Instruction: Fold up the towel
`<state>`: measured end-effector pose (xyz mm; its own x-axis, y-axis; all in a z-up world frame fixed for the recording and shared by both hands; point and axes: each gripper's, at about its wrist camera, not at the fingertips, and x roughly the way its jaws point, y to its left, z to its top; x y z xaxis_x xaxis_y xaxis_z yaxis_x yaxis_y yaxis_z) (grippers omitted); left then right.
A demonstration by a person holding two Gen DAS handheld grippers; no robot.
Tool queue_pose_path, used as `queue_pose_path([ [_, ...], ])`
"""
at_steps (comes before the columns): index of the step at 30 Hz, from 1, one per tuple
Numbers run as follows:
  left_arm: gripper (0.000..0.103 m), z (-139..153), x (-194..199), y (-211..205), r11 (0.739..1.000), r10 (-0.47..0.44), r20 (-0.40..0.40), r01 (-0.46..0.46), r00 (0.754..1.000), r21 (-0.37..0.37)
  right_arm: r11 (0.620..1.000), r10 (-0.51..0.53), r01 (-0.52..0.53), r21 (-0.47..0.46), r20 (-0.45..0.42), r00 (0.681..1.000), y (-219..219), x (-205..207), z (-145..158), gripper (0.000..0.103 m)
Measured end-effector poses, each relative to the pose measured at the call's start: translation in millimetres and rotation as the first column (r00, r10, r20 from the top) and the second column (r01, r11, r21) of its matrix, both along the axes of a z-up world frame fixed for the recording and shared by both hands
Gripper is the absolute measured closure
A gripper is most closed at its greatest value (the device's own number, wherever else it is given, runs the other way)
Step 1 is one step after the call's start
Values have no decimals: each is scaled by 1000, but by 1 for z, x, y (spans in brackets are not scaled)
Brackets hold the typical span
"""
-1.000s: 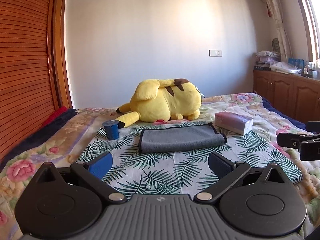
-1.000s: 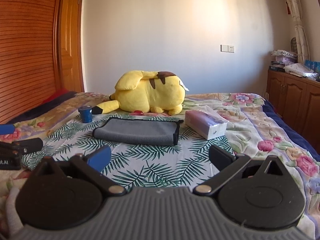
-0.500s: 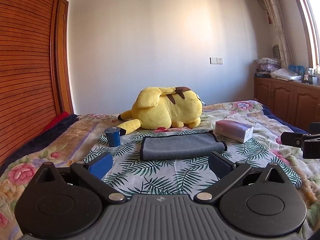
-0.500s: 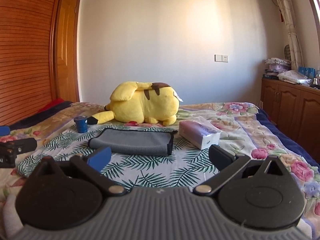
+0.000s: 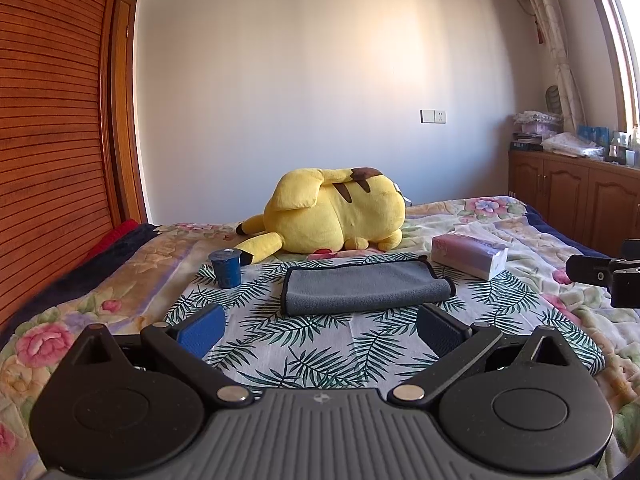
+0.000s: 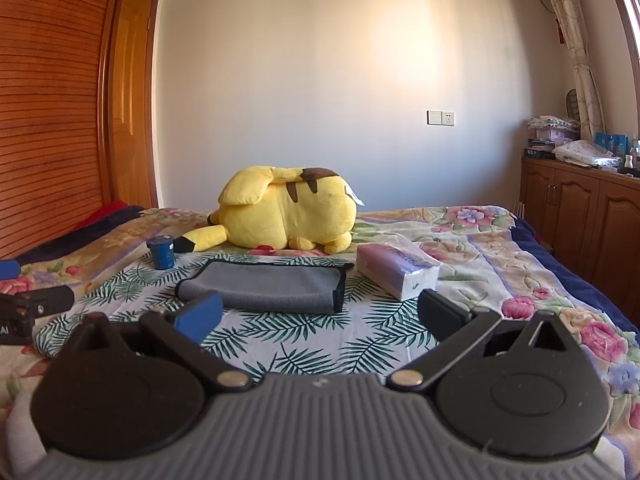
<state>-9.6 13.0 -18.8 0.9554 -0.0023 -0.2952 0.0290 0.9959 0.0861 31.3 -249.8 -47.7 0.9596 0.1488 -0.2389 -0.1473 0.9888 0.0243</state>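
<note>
Your left gripper (image 5: 320,326) and right gripper (image 6: 318,314) both hang spread, pinching nothing — the grey towel (image 5: 362,288) lies folded on the palm-print cloth (image 5: 320,354) ahead.

Sunlit white wall (image 5: 320,80), slatted wooden wardrobe (image 5: 52,140), wooden cabinets (image 6: 580,208) beside bed (image 6: 480,240).

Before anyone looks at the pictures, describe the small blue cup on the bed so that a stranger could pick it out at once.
Start at the big yellow plush toy lying on the bed. Follow its tail to the black tip: the blue cup stands upright just beside it, at the far left corner of the palm-leaf cloth. It is the only small, round, dark blue thing there; the grey towel and the tissue pack lie flat to its right.
</note>
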Motion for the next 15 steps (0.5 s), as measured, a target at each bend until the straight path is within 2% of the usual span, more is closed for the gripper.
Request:
queue_pose_path([
  [15,0,-1,1,0,1000,2,0,-2,1000,6,1000,1,-1,0,1,1000,0,0,0,0],
])
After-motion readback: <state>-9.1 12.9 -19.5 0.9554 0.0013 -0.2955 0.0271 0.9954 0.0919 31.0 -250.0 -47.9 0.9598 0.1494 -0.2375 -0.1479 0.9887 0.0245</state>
